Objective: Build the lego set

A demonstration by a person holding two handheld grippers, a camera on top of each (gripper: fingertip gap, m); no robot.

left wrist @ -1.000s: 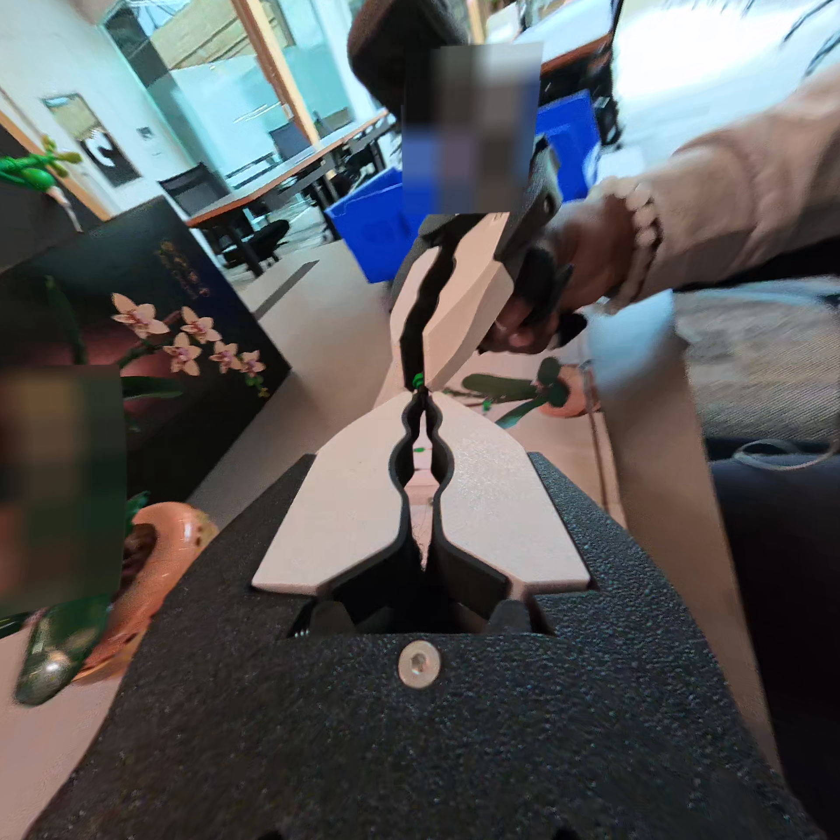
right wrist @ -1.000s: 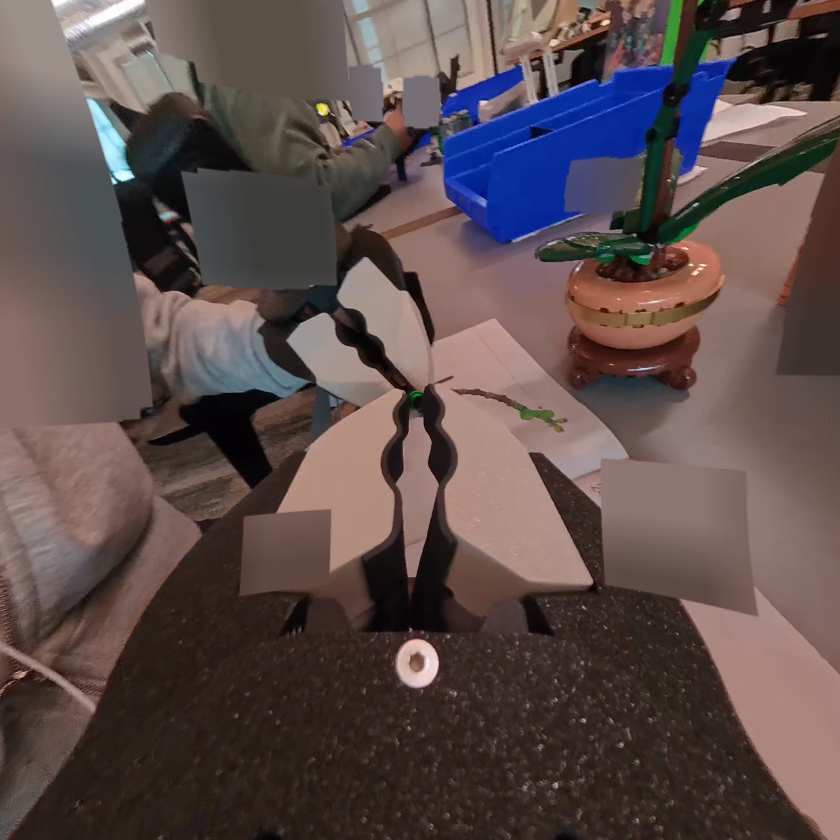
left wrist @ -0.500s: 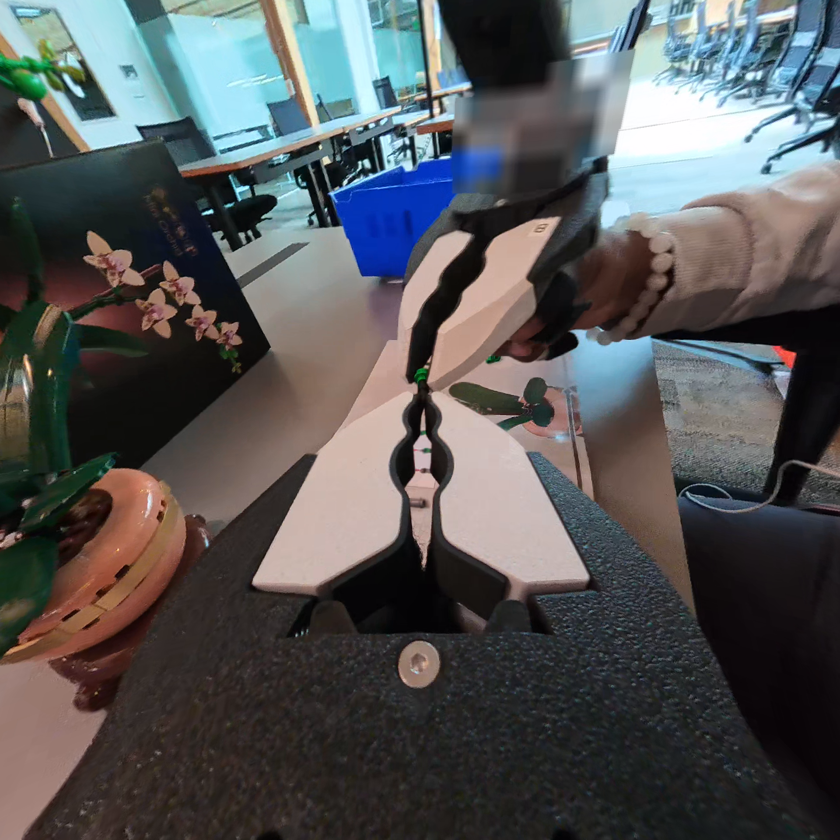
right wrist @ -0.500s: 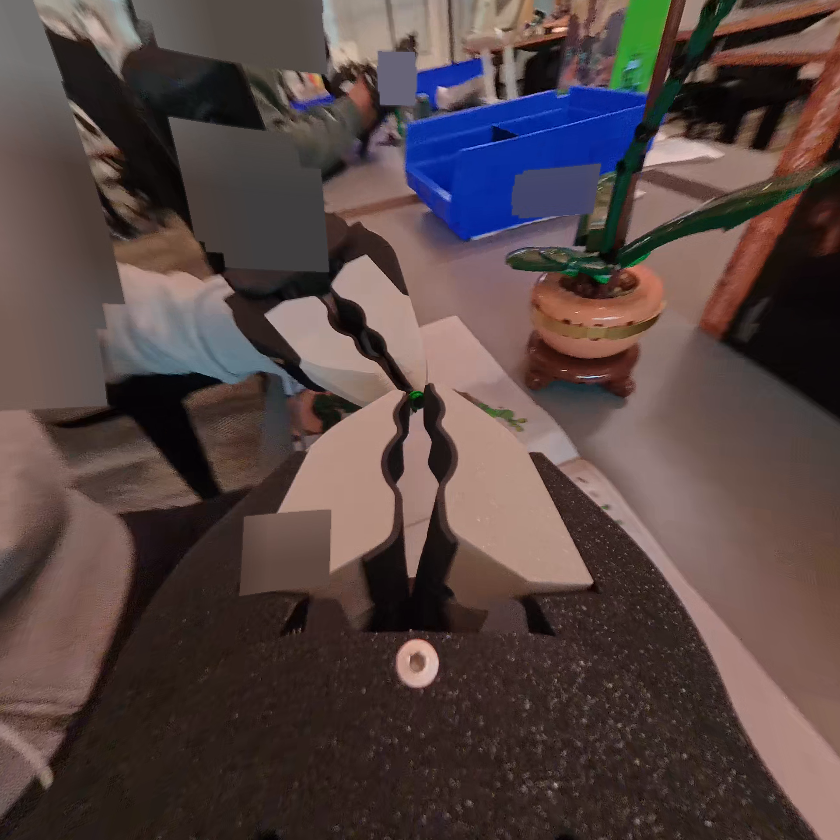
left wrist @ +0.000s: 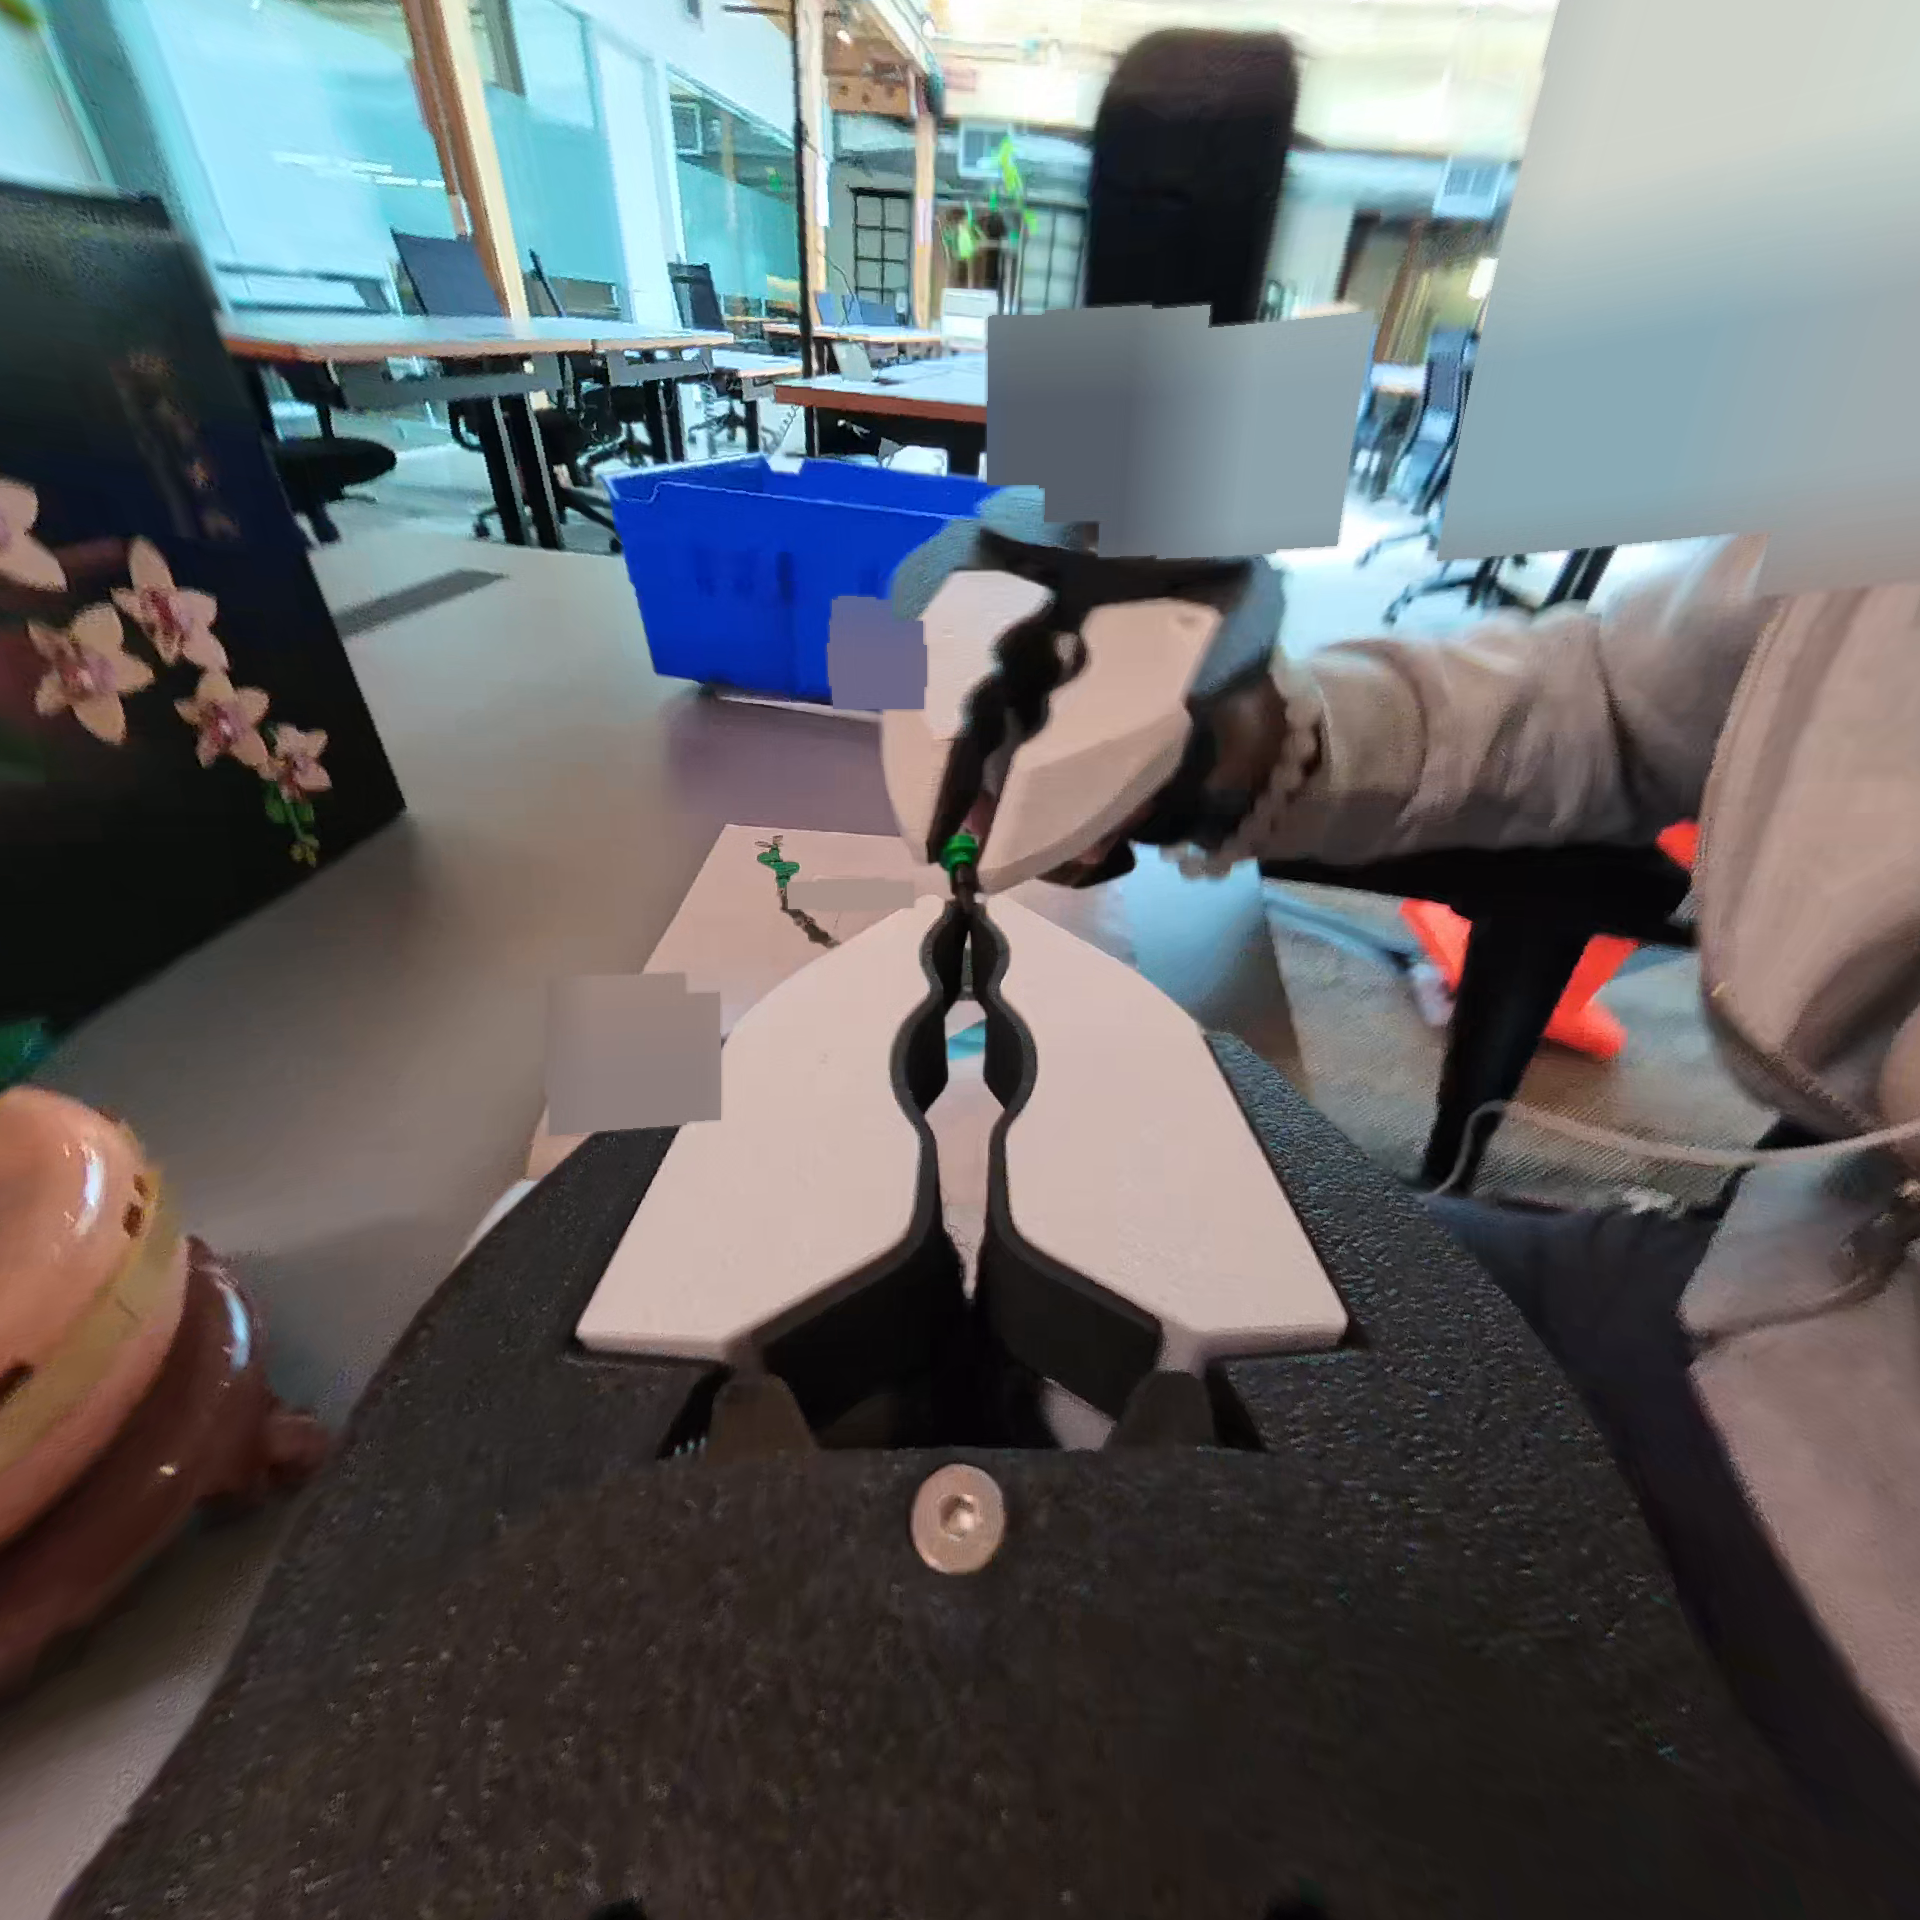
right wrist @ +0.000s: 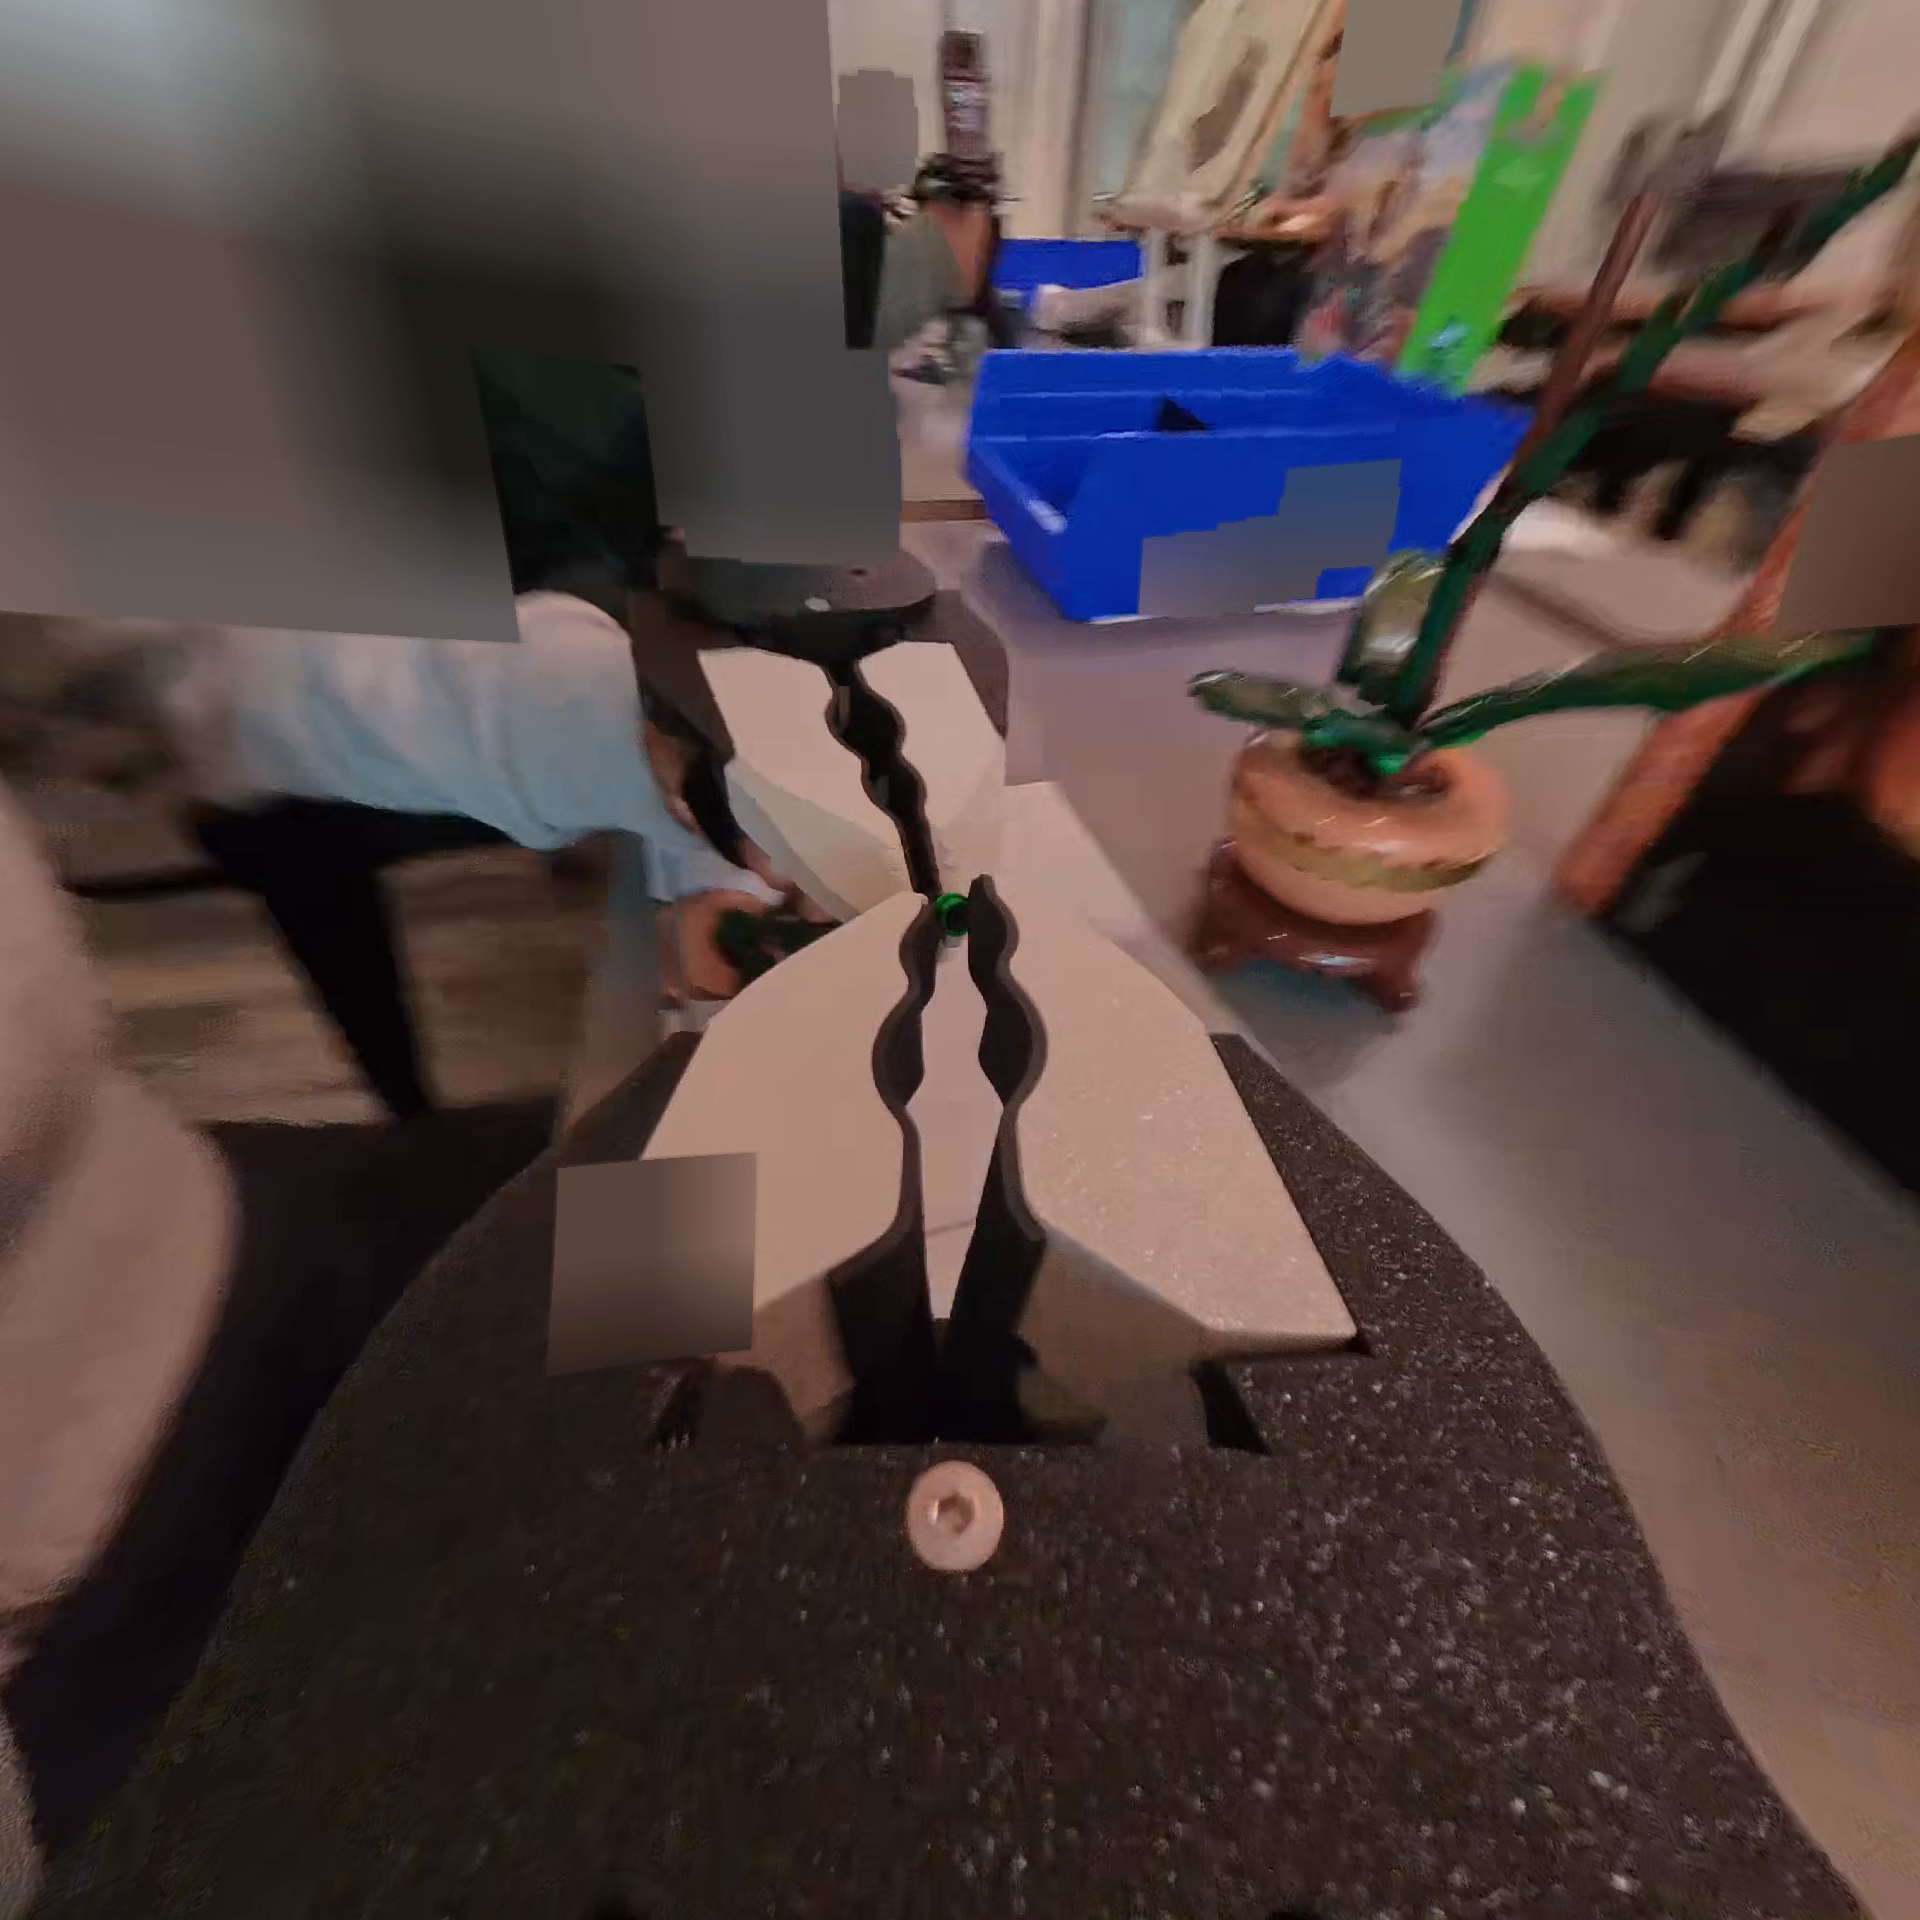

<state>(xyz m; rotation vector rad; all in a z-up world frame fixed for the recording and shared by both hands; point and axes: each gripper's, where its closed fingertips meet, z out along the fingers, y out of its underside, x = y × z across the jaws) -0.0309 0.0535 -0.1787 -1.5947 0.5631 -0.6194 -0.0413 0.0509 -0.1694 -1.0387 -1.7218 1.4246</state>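
My two grippers meet tip to tip above the table's edge. My right gripper [right wrist: 951,916] is shut on a small green round piece [right wrist: 948,914]; the left wrist view also shows the piece [left wrist: 958,852] pinched at the right gripper's fingertips [left wrist: 1023,831]. A thin dark stem [left wrist: 966,888] runs from the green piece into my left gripper [left wrist: 962,912], which is shut on it. In the right wrist view the left gripper's fingers [right wrist: 831,790] come down from above to the same spot.
A pink pot with green leaves on a brown stand [right wrist: 1361,831] stands on the grey table [left wrist: 468,831], at the lower left of the left wrist view [left wrist: 62,1299]. A blue bin [left wrist: 748,571], a dark box with orchid pictures [left wrist: 156,675] and a white printed sheet [left wrist: 748,914] are nearby. A person's sleeve [left wrist: 1507,727] is at the right.
Both grippers have swung round together and stayed tip to tip on the green piece and its stem. The pot has slid toward the left edge of the left wrist view. Neither grasp has changed.
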